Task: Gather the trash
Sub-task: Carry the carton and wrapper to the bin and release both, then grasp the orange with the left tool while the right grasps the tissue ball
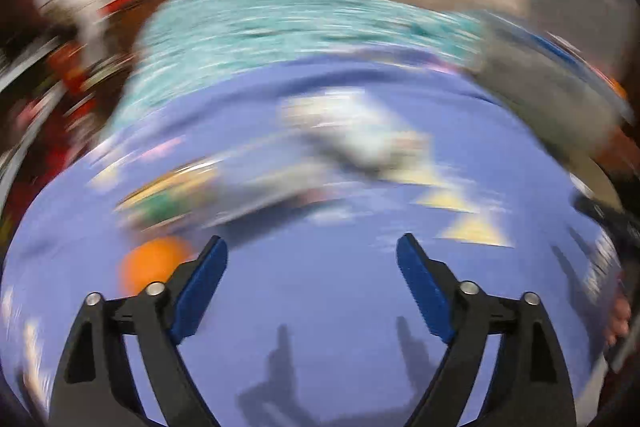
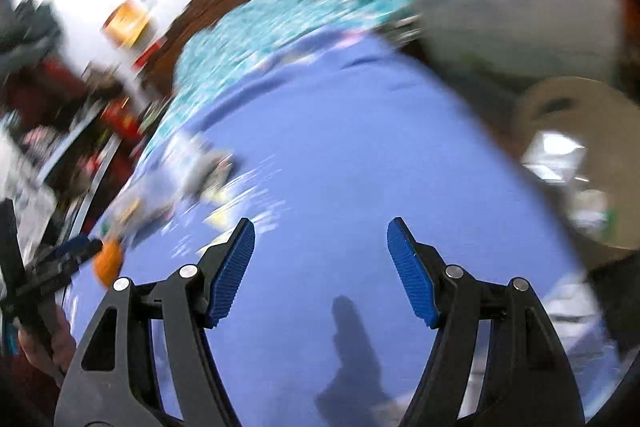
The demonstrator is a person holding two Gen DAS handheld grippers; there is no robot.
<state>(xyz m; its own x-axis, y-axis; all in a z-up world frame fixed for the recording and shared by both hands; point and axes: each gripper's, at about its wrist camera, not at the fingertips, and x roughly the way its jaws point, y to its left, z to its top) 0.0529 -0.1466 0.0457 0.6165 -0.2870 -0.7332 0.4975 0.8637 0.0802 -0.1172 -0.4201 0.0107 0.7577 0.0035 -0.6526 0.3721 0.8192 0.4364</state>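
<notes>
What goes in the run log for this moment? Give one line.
left gripper: open, empty | right gripper: open, empty | surface: blue sheet | trash: blurred litter, orange ball | views: motion-blurred

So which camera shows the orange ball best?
The left wrist view: the orange ball looks large, though blurred, and the left hand-held gripper hides part of it. In the right wrist view the ball is small, near the left edge, beside the other gripper's tip.

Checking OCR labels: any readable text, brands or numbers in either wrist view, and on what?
None readable; both views are motion-blurred.
Orange-labelled item by the wall: print smeared.
Litter pile on the blue sheet: any print illegible.
Open brown bag: no text visible.
</notes>
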